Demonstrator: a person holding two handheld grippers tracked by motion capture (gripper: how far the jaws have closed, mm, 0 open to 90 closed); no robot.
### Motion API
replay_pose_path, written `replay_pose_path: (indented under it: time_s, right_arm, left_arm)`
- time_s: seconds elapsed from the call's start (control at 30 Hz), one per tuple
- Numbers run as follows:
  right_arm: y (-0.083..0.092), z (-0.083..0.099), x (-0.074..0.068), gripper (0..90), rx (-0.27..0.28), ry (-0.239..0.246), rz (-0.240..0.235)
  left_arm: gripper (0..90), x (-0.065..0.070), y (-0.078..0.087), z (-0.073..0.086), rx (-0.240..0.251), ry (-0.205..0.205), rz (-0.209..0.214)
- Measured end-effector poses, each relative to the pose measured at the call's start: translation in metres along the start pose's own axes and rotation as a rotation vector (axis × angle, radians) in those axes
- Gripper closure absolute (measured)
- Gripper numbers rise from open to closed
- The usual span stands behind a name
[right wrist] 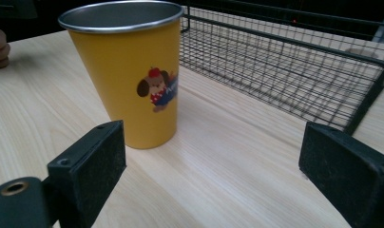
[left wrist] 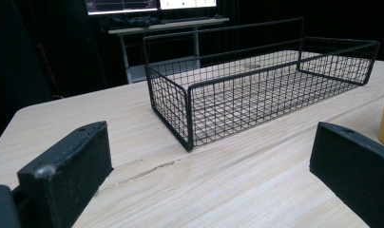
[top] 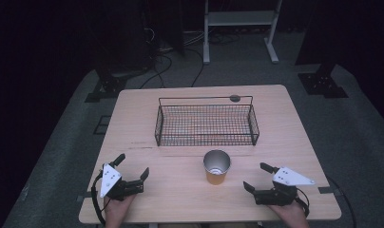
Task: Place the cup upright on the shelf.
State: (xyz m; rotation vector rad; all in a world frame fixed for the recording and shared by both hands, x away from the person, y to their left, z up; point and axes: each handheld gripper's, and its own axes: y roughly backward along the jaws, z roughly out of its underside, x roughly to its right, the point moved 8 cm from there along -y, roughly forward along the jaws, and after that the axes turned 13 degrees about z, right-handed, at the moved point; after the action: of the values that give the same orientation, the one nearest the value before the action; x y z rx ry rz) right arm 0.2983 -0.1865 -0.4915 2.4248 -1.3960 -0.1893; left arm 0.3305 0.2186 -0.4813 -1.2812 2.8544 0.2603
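Yellow metal cup (top: 216,167) stands upright at lower centre of the high view, on the pale wood desk (top: 180,199), between our two grippers and just in front of the black wire basket (top: 206,124). In the right gripper view it sits upper left, a cartoon dog printed on its side, rim bare steel.

Left gripper (top: 132,172): jaws wide, holding nothing, lower left of the high view. Right gripper (top: 256,177): jaws wide, holding nothing, lower right, pointed towards the cup.

Containers: the basket looks empty, desk grain showing through the mesh in the left gripper view. The cup's inside reads as bare steel from above; we see nothing in it, though the bottom is dim.

Risks, as we judge them: the cup tapers to a narrow base, so a jaw nudging it off-centre could tip it. A smooth slanted wall may slip upward out of a low pinch. Lifted too low, its base could catch the basket's rim (left wrist: 237,76).
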Motion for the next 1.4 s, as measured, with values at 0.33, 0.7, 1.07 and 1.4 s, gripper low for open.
replay_pose_path:
  time_s: [0.33,0.7,1.07,1.4]
  right_arm:
    - [-0.014,-0.008,-0.02,2.5,-0.008,0.024,-0.044]
    - [-0.025,-0.016,-0.036,2.1,-0.009,0.018,-0.059]
    - [-0.04,-0.02,-0.054,0.8,-0.011,0.021,-0.073]
    - [-0.051,-0.026,-0.062,0.7,-0.005,0.008,-0.074]
  left_arm:
    - [0.0,0.0,0.0,0.0,0.001,-0.001,0.001]
    - [0.0,0.0,0.0,0.0,0.001,-0.001,0.002]
    - [0.0,0.0,0.0,0.0,0.001,-0.002,0.002]
    - [0.0,0.0,0.0,0.0,0.002,-0.001,0.002]
